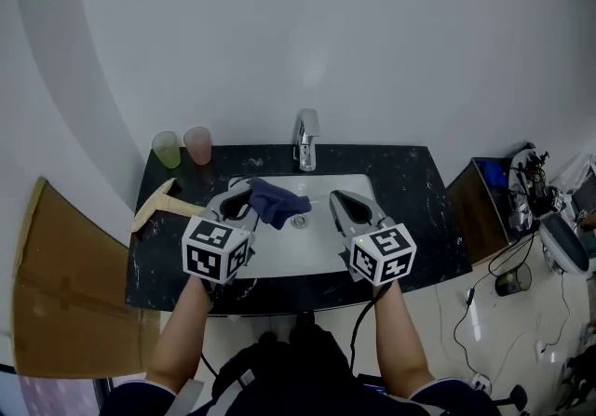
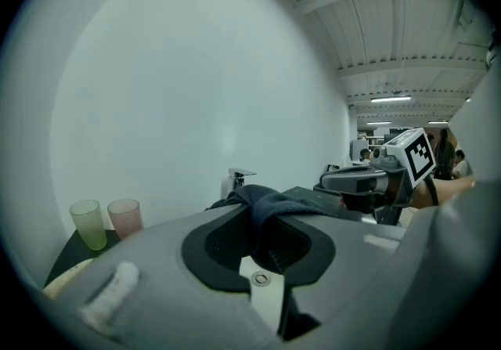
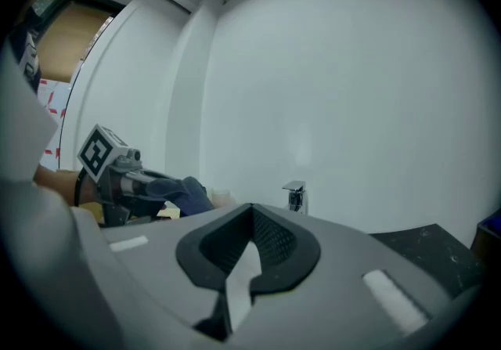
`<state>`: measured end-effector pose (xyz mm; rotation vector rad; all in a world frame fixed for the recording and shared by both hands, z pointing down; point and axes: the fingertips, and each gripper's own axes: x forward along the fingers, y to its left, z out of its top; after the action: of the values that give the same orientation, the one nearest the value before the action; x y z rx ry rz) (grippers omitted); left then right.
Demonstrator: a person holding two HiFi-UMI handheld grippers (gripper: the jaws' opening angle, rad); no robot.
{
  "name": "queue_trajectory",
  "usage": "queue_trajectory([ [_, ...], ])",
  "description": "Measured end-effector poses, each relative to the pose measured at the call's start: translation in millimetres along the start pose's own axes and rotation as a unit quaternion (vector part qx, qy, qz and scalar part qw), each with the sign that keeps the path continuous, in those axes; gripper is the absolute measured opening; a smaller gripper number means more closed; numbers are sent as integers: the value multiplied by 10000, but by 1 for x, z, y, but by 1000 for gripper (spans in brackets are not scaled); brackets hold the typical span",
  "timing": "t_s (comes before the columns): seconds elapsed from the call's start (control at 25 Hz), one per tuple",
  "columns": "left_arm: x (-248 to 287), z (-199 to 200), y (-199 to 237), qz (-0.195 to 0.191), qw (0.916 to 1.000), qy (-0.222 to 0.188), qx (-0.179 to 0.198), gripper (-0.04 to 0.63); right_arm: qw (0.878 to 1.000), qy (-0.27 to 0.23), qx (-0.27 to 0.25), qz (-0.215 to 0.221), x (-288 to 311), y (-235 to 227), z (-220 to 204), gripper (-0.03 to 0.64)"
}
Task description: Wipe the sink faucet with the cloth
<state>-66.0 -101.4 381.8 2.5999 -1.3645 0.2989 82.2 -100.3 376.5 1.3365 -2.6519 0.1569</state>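
A chrome faucet [image 1: 306,139] stands at the back of the white sink [image 1: 321,251], small in the left gripper view [image 2: 238,180] and in the right gripper view [image 3: 295,195]. My left gripper [image 1: 244,203] is shut on a dark blue cloth [image 1: 277,201], which drapes over its jaws [image 2: 270,203] above the basin's left side. The cloth [image 3: 186,193] also shows at the left of the right gripper view. My right gripper [image 1: 349,208] hangs over the basin's right side, shut with nothing in it. Both point toward the faucet, well short of it.
A green cup [image 1: 167,149] and a pink cup [image 1: 197,144] stand on the black counter [image 1: 419,191] at the back left. A wooden-handled tool [image 1: 156,202] lies at the counter's left. A cabinet [image 1: 484,202] and cables sit on the floor to the right.
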Motion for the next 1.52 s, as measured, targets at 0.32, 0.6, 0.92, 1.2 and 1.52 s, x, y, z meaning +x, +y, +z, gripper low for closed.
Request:
queue_trajectory([
  [0.32, -13, -15, -16, -46, 9998, -54, -199, 44, 9991, -257, 219, -263, -14, 12, 7, 5],
  [0.6, -19, -12, -20, -34, 9996, -152, -244, 44, 9988, -349, 95, -322, -12, 27, 16, 5],
  [0.92, -27, -5, -16, 19, 9997, -203, -163, 44, 9989, -386, 44, -279, -10, 36, 23, 5],
  [1.2, -28, -3, -14, 20, 9997, -218, -146, 44, 9990, -387, -5, -238, -8, 39, 25, 5],
  [1.52, -25, -5, -18, -10, 9996, -205, -168, 44, 9991, -367, -13, -233, -13, 38, 23, 5],
])
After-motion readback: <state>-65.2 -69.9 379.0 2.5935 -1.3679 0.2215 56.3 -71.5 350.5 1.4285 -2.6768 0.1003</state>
